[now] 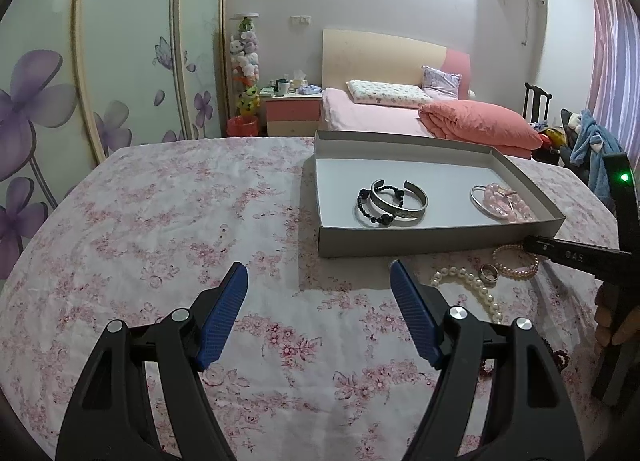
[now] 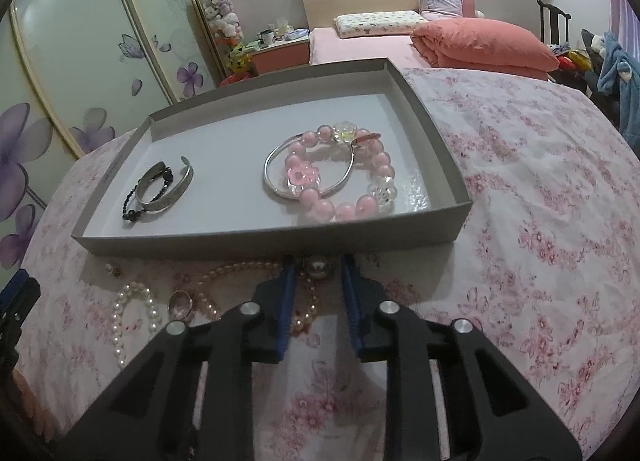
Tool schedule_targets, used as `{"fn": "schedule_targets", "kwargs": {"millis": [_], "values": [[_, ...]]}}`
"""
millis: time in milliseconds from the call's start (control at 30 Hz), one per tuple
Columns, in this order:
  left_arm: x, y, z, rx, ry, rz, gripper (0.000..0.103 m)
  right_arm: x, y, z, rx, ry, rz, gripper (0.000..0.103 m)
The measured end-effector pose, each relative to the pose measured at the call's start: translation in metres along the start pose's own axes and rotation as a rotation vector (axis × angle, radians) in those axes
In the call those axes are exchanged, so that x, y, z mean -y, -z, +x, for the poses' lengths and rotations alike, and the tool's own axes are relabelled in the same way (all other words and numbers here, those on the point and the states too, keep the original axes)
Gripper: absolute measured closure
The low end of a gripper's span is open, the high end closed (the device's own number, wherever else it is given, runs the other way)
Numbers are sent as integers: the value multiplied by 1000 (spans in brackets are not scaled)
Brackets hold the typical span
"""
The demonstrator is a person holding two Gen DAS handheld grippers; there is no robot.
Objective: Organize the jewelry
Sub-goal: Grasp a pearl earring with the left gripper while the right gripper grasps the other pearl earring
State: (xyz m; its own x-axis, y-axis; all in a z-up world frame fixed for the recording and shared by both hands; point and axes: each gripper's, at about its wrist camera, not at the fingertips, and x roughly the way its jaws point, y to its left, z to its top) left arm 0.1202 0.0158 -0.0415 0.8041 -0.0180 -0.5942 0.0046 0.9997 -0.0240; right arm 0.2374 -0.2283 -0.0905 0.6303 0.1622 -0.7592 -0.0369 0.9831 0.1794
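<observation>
A grey shallow box (image 1: 400, 239) (image 2: 280, 239) sits on the floral tablecloth. It holds a silver cuff (image 1: 398, 199) (image 2: 166, 187), a black bead bracelet (image 1: 366, 207), a thin silver bangle (image 2: 308, 169) and a pink bead bracelet (image 1: 504, 201) (image 2: 344, 181). In front of the box lie a white pearl strand (image 1: 472, 287) (image 2: 134, 315), a ring (image 1: 489, 272) (image 2: 181, 304) and a pink pearl bracelet (image 1: 516, 261) (image 2: 240, 273). My left gripper (image 1: 318, 281) is open and empty above the cloth. My right gripper (image 2: 318, 267) is nearly shut around a silver ball (image 2: 318, 267) over the pink pearl bracelet.
The round table (image 1: 160, 221) has a floral cloth. A dark red bead bracelet (image 1: 558, 359) lies near its right edge. Behind are a bed (image 1: 400, 113), a nightstand (image 1: 294, 113), a wardrobe (image 1: 100, 81) and a chair with clothes (image 1: 588, 137).
</observation>
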Motion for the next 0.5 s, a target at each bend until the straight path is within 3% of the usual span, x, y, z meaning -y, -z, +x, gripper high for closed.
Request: {"fn": "schedule_targets", "kwargs": {"millis": [500], "values": [[20, -1, 14, -60, 40, 21, 31, 24, 8, -18, 25, 26, 54, 89]]}}
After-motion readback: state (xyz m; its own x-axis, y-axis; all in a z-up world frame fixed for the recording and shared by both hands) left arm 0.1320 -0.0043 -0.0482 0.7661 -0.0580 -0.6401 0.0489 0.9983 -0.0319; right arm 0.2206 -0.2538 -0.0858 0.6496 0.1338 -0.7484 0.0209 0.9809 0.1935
